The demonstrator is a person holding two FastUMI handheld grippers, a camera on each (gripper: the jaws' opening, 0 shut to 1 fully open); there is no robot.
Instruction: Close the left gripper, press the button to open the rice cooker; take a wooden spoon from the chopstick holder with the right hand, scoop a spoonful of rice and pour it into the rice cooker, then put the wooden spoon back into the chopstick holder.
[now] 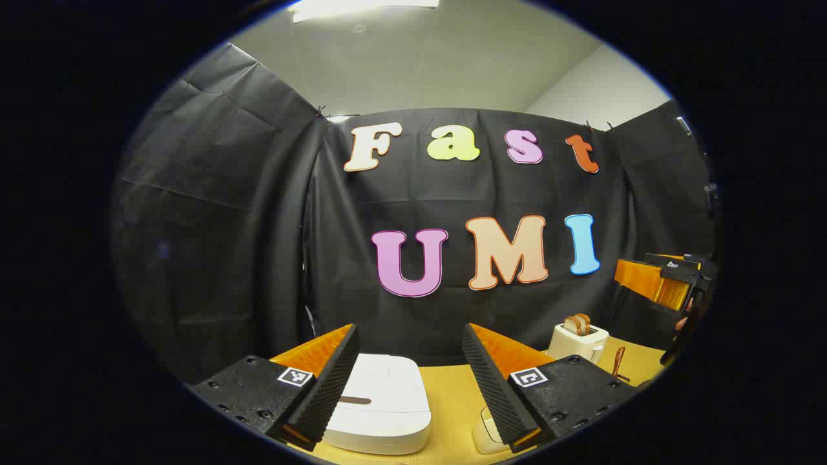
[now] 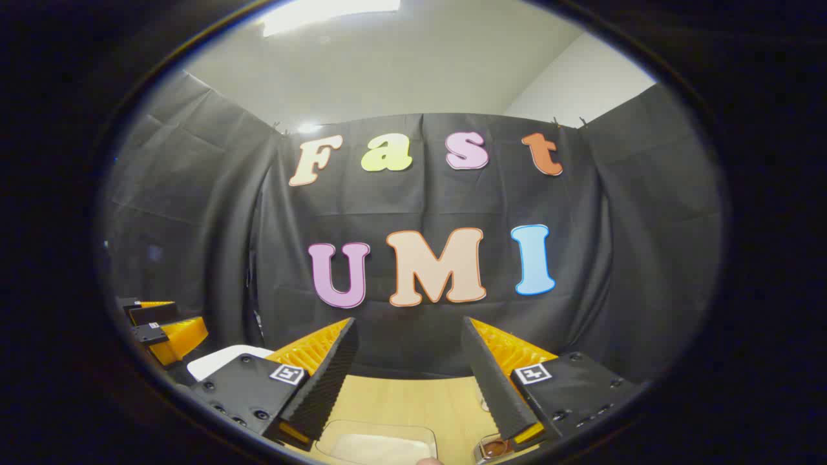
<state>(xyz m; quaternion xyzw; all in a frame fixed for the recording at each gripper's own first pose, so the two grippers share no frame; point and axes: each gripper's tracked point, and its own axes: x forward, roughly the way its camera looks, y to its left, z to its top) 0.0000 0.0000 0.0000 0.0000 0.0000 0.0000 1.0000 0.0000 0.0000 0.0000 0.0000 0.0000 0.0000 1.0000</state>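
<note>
In the left gripper view my left gripper [image 1: 410, 327] is open, its fingers spread above the table. Below them stands the white rice cooker [image 1: 381, 403], lid down, with a dark button slot [image 1: 354, 400] on its front. A brown wooden handle [image 1: 619, 363] stands up at the right, beside the toaster. My right gripper [image 1: 665, 281] hangs at the far right edge. In the right gripper view my right gripper [image 2: 408, 320] is open and holds nothing. Under it lies a clear tray of white rice [image 2: 378, 445]. The left gripper [image 2: 161, 329] and a corner of the cooker [image 2: 219, 361] show at the left.
A white toaster [image 1: 577, 339] with bread slices in it stands at the back right of the wooden table [image 1: 455, 394]. A small clear container [image 1: 488, 434] sits under my left gripper's right finger. A brown object in a holder [image 2: 494, 445] lies under my right gripper's right finger.
</note>
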